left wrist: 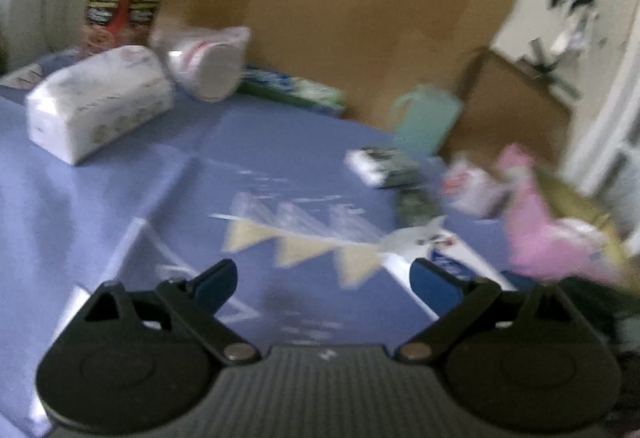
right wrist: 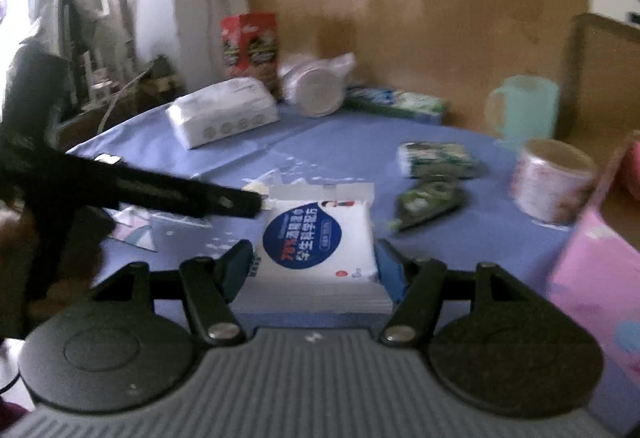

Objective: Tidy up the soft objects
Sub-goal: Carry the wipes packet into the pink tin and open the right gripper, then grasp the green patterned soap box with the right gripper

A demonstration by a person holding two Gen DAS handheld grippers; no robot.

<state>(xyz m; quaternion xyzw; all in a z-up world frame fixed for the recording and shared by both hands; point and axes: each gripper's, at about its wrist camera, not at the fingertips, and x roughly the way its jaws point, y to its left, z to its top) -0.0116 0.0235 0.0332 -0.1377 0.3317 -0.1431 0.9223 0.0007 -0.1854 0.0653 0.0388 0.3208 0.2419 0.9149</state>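
Observation:
In the right wrist view my right gripper (right wrist: pixel 314 272) is shut on a white wipes pack (right wrist: pixel 316 238) with a blue oval label, its blue pads pressing both sides. The left tool's black finger (right wrist: pixel 224 201) reaches in from the left and ends at that pack's far left corner. In the blurred left wrist view my left gripper (left wrist: pixel 324 286) is open with nothing between its pads. A strip of cream triangular sachets (left wrist: pixel 292 242) lies just beyond it, and the wipes pack (left wrist: pixel 436 246) shows beside the right pad.
On the blue tablecloth (right wrist: pixel 340 141) lie a white tissue pack (right wrist: pixel 222 111), a red carton (right wrist: pixel 250 45), a clear bag of cups (right wrist: pixel 316 85), a green-blue pack (right wrist: pixel 396 101), a teal mug (right wrist: pixel 524 109), small green packets (right wrist: pixel 436 157), a paper roll (right wrist: pixel 552 177) and a pink pack (right wrist: pixel 592 278).

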